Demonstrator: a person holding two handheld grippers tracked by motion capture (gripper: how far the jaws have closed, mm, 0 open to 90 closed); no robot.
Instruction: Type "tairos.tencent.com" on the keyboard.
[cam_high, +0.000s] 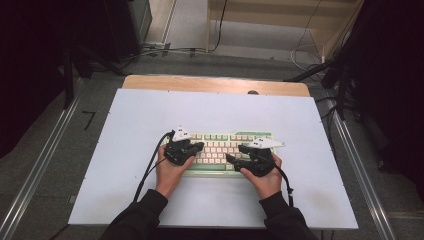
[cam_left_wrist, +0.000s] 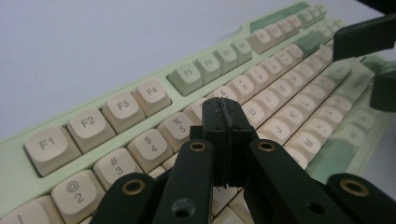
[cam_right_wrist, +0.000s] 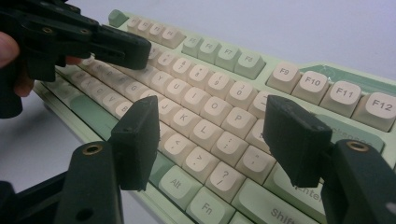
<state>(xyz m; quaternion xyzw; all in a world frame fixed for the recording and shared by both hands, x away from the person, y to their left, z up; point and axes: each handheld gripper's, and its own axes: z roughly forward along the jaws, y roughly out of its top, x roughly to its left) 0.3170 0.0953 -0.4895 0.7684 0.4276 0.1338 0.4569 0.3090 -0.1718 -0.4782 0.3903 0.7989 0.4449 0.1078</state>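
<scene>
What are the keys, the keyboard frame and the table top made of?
Keys: likely matte cream plastic, with moulded shape and printed legends. Keyboard frame: pale green plastic, smooth with a soft sheen. Table top: flat matte white sheet, possibly laminate; a wooden edge shows at the back.

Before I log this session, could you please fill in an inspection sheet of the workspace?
Surface: white board on a wooden table.
Job's things: green-and-cream keyboard, lying flat near the front edge.
Clutter: nothing seen.
Grippers: left gripper shut, over the number row; right gripper open, over the right-hand letter keys, nothing between its fingers.
Cables: black cable trailing from the left gripper; floor cables behind the table.
Surroundings: grey carpet, metal rails.
</scene>
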